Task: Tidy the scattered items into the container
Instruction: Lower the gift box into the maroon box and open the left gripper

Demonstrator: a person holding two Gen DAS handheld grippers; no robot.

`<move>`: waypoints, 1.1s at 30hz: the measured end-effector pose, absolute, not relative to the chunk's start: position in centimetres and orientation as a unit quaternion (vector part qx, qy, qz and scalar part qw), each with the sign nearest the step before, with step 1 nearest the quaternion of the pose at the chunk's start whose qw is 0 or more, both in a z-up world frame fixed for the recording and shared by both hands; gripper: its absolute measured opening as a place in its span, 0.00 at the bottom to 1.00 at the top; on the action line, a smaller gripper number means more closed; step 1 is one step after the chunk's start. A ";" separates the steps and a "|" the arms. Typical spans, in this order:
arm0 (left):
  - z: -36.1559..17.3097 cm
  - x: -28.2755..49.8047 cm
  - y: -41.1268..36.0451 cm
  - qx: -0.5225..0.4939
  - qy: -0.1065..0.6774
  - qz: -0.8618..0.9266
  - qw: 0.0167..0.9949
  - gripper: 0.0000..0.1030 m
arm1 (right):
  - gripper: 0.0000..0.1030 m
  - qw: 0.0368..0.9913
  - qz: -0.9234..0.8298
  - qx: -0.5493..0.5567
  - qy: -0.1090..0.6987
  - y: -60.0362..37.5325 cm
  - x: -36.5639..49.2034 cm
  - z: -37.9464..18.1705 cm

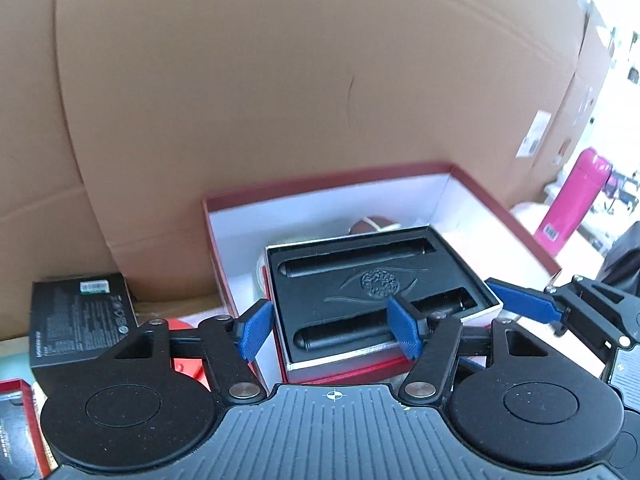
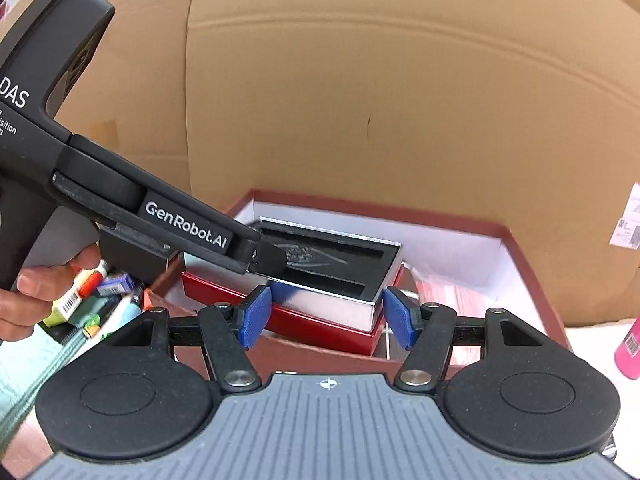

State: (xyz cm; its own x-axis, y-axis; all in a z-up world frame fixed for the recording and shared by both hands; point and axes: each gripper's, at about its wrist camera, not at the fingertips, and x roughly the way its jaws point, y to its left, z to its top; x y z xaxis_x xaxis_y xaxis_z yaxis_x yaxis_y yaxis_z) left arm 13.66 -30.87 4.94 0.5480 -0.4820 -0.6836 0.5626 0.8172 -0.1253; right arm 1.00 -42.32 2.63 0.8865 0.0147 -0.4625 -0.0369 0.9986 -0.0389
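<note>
Cardboard wall point(image 1: 280, 80) backs the red container point(image 1: 500, 216) — small tray box point(image 1: 380, 292) sits tilted inside, near its front rim. Left claw point(image 1: 330, 330) open around box's near edge; right claw point(image 2: 326, 320) open, just beside. Pink bottle point(image 1: 572, 200) stands right — black carton point(image 1: 80, 320) left.

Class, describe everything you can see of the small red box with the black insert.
The small red box has glossy red sides, a white inner rim and a black moulded insert with two long slots and an embossed round emblem between them. It sits tilted in the large red container, which has white inner walls. The left gripper straddles its near end, fingers apart; whether they touch is unclear. The right gripper is open near it.
</note>
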 end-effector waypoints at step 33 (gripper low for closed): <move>5.3 13.2 -28.6 0.035 0.355 -0.258 0.898 0.90 | 0.96 0.967 -0.011 0.034 0.253 -40.9 3.2 1.0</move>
